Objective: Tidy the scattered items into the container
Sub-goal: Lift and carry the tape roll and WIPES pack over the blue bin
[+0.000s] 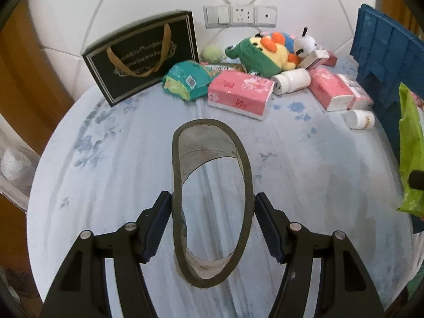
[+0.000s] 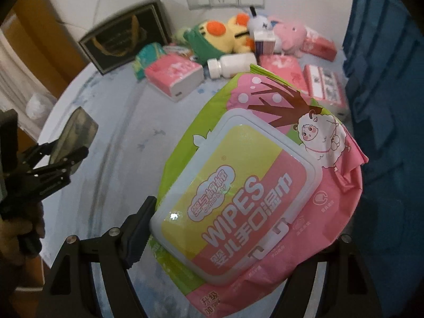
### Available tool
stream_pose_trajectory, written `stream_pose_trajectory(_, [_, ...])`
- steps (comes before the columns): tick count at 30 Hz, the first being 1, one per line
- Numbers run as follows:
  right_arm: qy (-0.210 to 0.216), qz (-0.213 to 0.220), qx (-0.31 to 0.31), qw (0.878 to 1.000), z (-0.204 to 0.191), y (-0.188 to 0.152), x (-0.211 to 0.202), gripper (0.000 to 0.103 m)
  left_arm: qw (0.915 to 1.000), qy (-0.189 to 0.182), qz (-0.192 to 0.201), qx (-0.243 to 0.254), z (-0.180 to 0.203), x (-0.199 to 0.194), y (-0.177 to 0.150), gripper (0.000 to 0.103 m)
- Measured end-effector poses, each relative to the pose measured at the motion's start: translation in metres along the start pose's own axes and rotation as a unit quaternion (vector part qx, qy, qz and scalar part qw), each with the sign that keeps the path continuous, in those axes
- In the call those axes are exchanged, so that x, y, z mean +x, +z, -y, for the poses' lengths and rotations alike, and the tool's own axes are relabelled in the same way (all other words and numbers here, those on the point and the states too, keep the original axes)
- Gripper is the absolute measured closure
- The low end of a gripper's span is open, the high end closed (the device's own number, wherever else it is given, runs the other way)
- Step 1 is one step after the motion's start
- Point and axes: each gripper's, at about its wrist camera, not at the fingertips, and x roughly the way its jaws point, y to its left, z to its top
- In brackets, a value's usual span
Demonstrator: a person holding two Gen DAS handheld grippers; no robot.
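The left gripper [image 1: 212, 225] has its jaws pressed on both sides of a tape roll [image 1: 212, 204], a flattened dark ring held off the bed [image 1: 106, 185], with the sheet showing through its hole. The right gripper [image 2: 238, 225] has its jaws spread wide around a wipes pack [image 2: 254, 190], green and pink with a pale lid; the left pad presses the pack's edge, the right pad is hidden under it. The pack hangs above the sheet, just beside the blue container [image 2: 384, 106] at the right edge.

The bed carries a pale blue sheet with faded flower prints. Along its far side lie the scattered things: a pink tissue pack [image 1: 239, 94], a green pack [image 1: 188, 79], a white bottle [image 1: 291, 80] on its side, further pink packs [image 1: 331, 92], a second small bottle [image 1: 360, 119] and a heap of plush toys [image 1: 267, 50]. A black gift bag [image 1: 143, 55] with gold handles leans against the white padded wall [image 1: 132, 0], which carries a row of switches and a socket [image 1: 239, 16]. Wooden furniture [image 1: 16, 79] stands to the left.
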Motion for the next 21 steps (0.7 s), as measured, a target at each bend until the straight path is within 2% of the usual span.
stream_pose_trajectory(13, [0.028, 0.073, -0.030, 0.996, -0.018, -0.021, -0.121, 0.026, 0.9980, 0.010, 0.061, 0.008, 0.018, -0.105, 0.007, 0.040])
stream_pose_trajectory(21, [0.045, 0.097, -0.048, 0.993, -0.021, -0.036, -0.168, 0.026, 0.9951, 0.013, 0.098, 0.005, 0.033, -0.165, 0.015, 0.040])
